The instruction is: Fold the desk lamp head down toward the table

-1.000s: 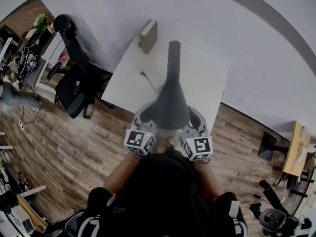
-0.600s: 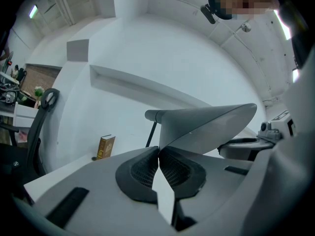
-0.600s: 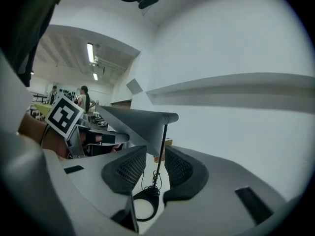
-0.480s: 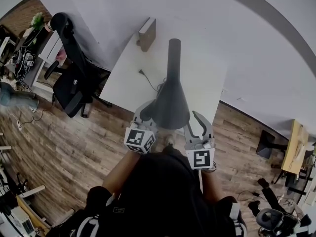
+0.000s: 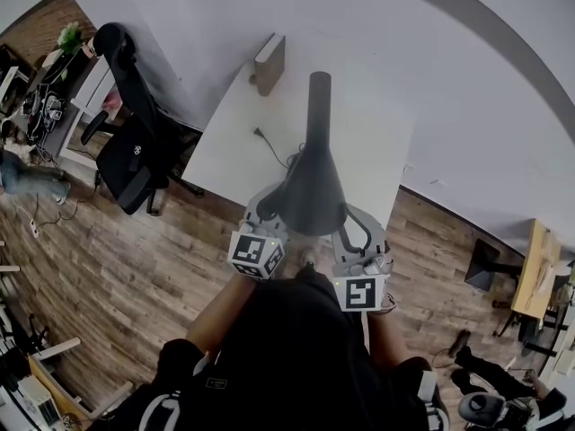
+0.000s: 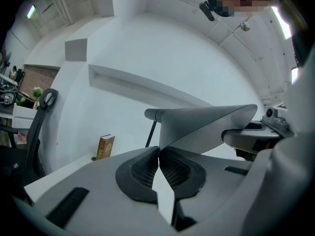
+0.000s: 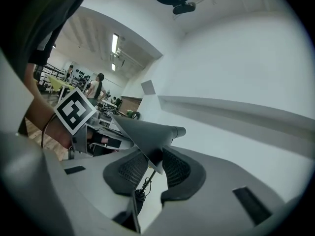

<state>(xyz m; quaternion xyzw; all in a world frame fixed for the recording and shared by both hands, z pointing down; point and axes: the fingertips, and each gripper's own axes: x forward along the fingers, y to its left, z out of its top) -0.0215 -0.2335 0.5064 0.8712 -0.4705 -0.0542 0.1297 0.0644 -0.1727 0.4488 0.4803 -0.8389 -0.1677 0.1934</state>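
Observation:
The desk lamp's dark grey cone shade [image 5: 312, 191] sits above the white table [image 5: 359, 142], its neck [image 5: 317, 106] pointing toward the wall. My left gripper [image 5: 269, 203] is shut on the shade's near left rim. In the left gripper view the pads [image 6: 147, 168] meet at the shade's [image 6: 206, 124] lower edge. My right gripper [image 5: 352, 221] is at the near right rim. Its jaws have just been closing. In the right gripper view the shade's [image 7: 142, 132] edge fills the narrow gap between the pads [image 7: 177, 168].
A brown book [image 5: 269, 64] stands at the table's far left corner. The lamp's black cable and plug [image 5: 269, 146] lie on the table left of the shade. A black office chair [image 5: 135, 142] stands on the wood floor to the left. White walls lie behind.
The right gripper rolled, drew back a little, opened off the shade's rim, then narrowed onto it again. The left gripper and the shade kept their places.

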